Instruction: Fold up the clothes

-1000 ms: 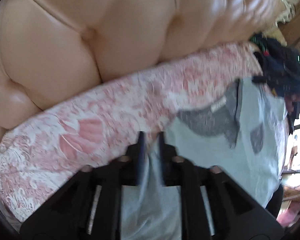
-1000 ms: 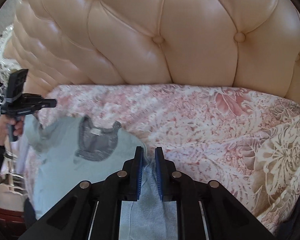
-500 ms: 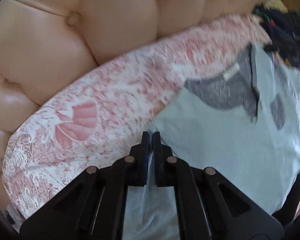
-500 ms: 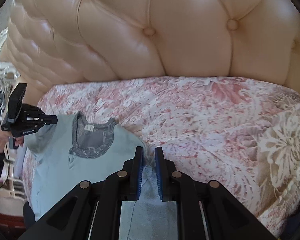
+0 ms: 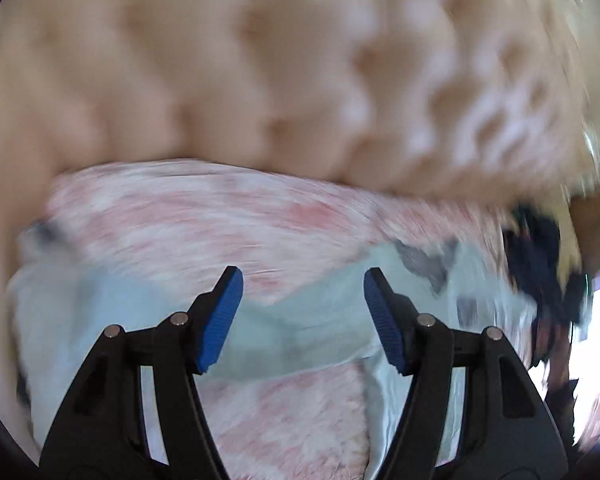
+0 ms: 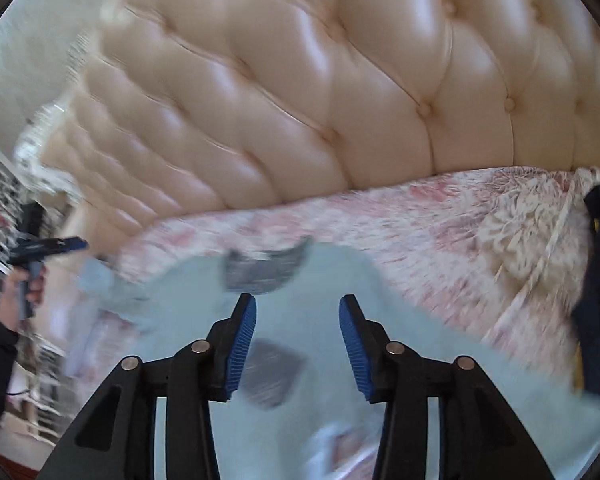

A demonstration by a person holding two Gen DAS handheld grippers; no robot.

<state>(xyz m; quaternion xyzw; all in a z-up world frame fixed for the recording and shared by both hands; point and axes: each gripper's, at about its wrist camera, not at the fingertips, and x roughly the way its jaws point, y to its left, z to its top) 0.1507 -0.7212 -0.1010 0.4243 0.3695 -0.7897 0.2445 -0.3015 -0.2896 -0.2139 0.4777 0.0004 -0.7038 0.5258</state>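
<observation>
Two grippers gaping, blue shirt [image 6: 332, 280], label unreadable

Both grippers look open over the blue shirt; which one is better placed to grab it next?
Probably the right gripper: the shirt fills the gap between its fingers. The left gripper sees mostly bedspread, blurred.

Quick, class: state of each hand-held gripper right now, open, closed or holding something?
Left hand-held gripper: open, holding nothing, above the light blue shirt.
Right hand-held gripper: open, holding nothing, over the same shirt.
</observation>
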